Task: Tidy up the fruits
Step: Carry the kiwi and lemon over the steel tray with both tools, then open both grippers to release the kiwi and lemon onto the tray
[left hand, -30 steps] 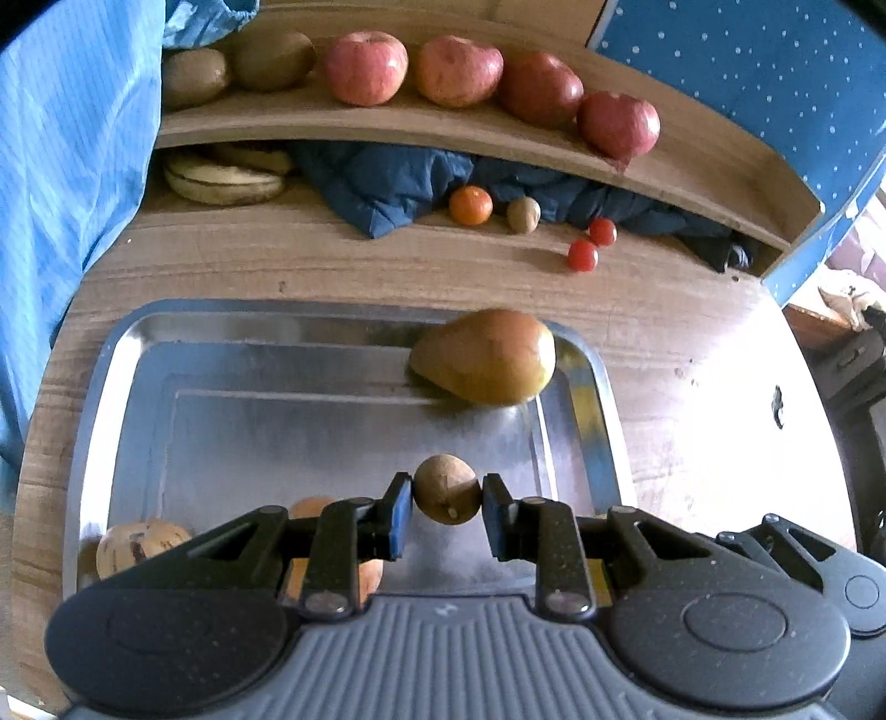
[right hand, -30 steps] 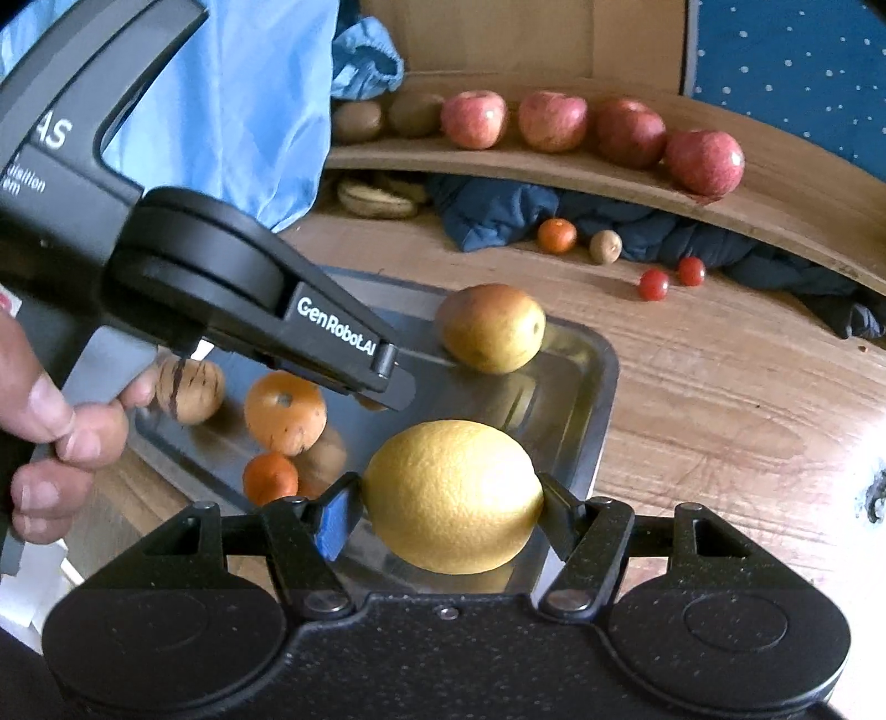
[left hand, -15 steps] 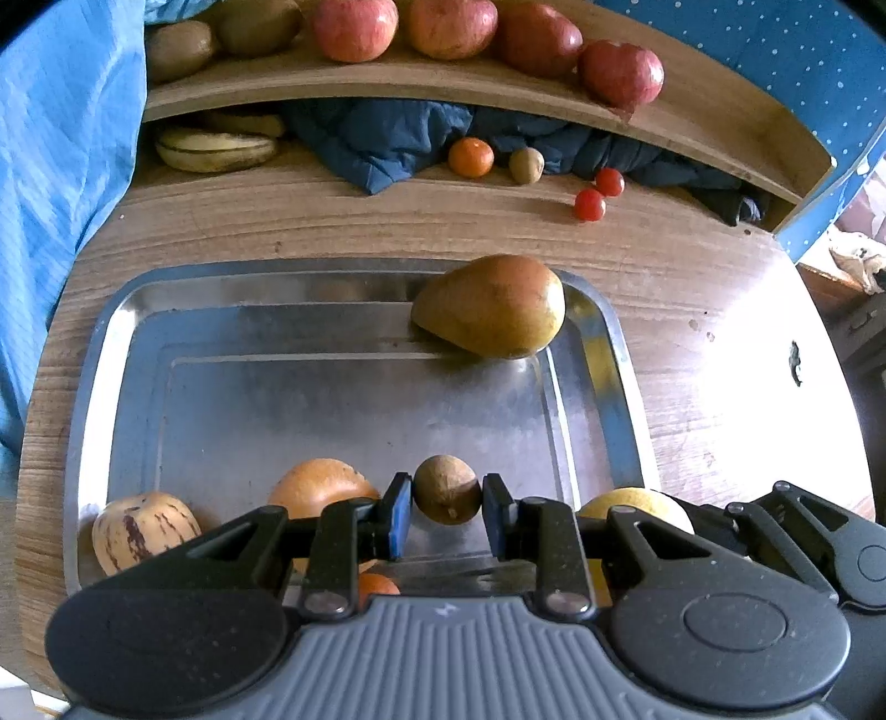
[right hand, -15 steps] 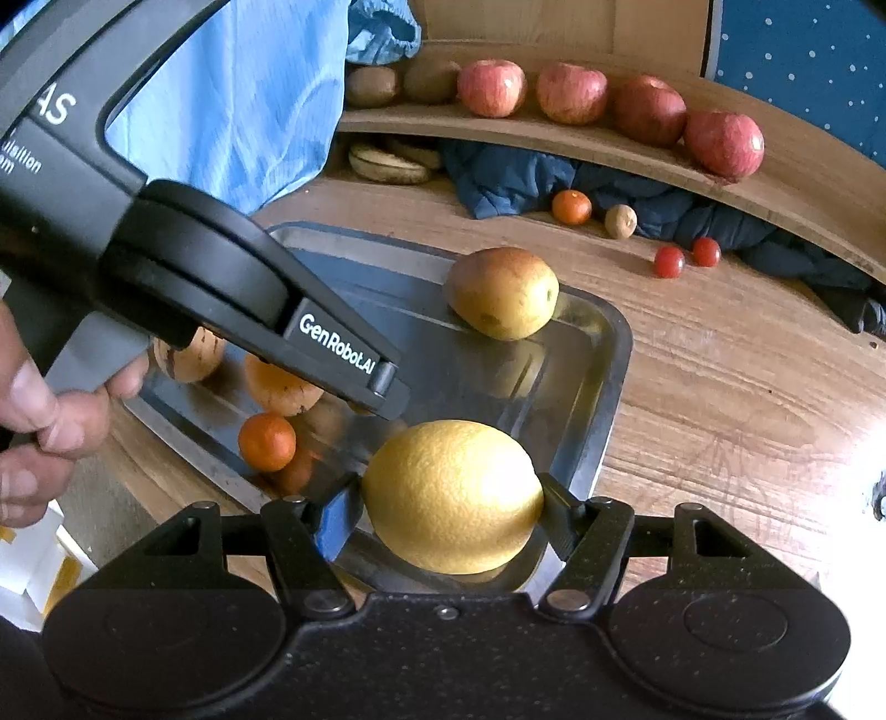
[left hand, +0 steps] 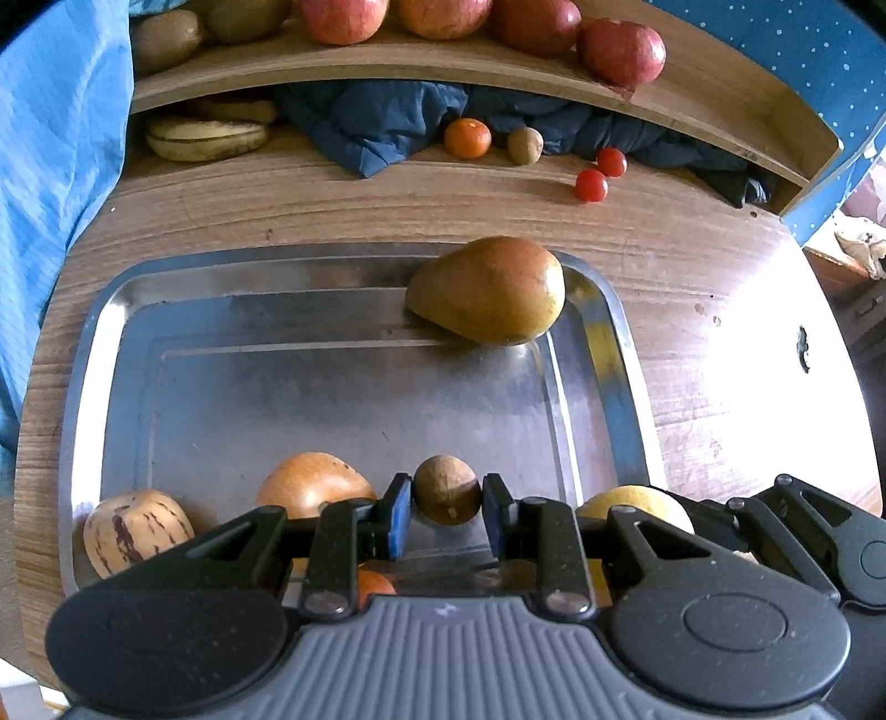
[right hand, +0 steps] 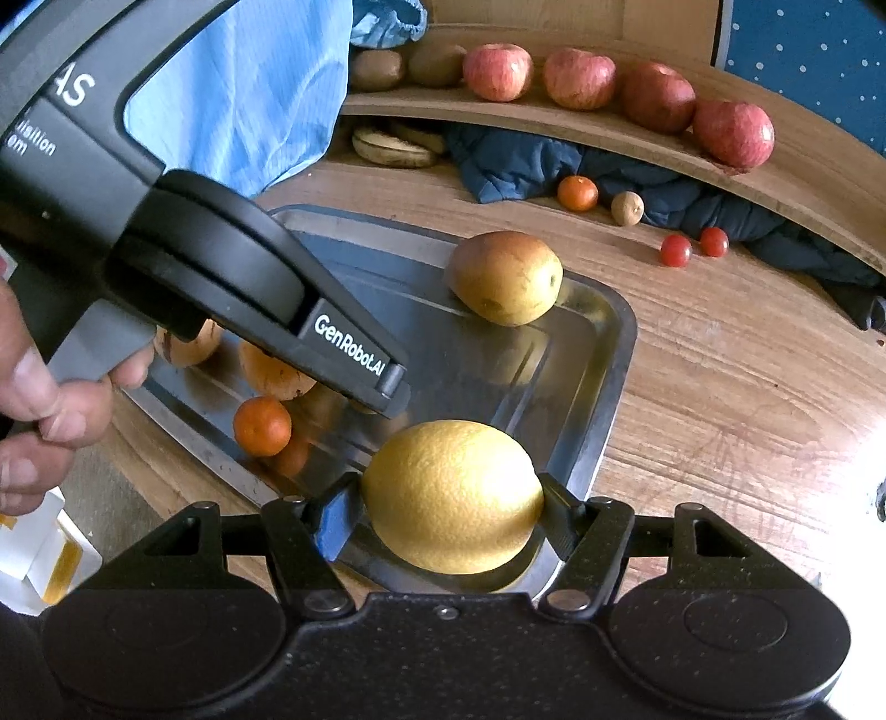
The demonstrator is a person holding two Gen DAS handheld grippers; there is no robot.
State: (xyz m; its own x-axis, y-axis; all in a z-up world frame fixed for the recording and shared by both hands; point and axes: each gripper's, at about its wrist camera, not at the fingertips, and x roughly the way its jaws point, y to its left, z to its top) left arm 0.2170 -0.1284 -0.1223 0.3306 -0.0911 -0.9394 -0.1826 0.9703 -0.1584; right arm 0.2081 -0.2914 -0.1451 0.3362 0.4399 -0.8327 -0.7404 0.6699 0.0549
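Observation:
My left gripper (left hand: 446, 512) is shut on a small brown fruit (left hand: 446, 497), held low over the near end of the metal tray (left hand: 354, 382). In the tray lie a pear (left hand: 487, 291) at the far right corner, an orange fruit (left hand: 313, 484), a striped pale fruit (left hand: 135, 531) and a tangerine (right hand: 261, 425). My right gripper (right hand: 451, 509) is shut on a yellow lemon (right hand: 451, 495) above the tray's (right hand: 612, 382) near right corner. The left gripper's body (right hand: 249, 288) crosses the right wrist view and hides part of the tray; a hand (right hand: 39, 410) holds it.
A curved wooden shelf (left hand: 692, 94) at the back carries several red apples (left hand: 620, 50) and brown fruits. Under it lie bananas (left hand: 205, 138), a dark blue cloth (left hand: 387, 124), a tangerine (left hand: 468, 137), a small brown fruit (left hand: 525, 145) and two cherry tomatoes (left hand: 591, 184). Light blue fabric (left hand: 50, 138) hangs at left.
Both grippers have drawn back toward the tray's near edge, each still holding its fruit. More of the near fruits in the tray now shows in the left wrist view.

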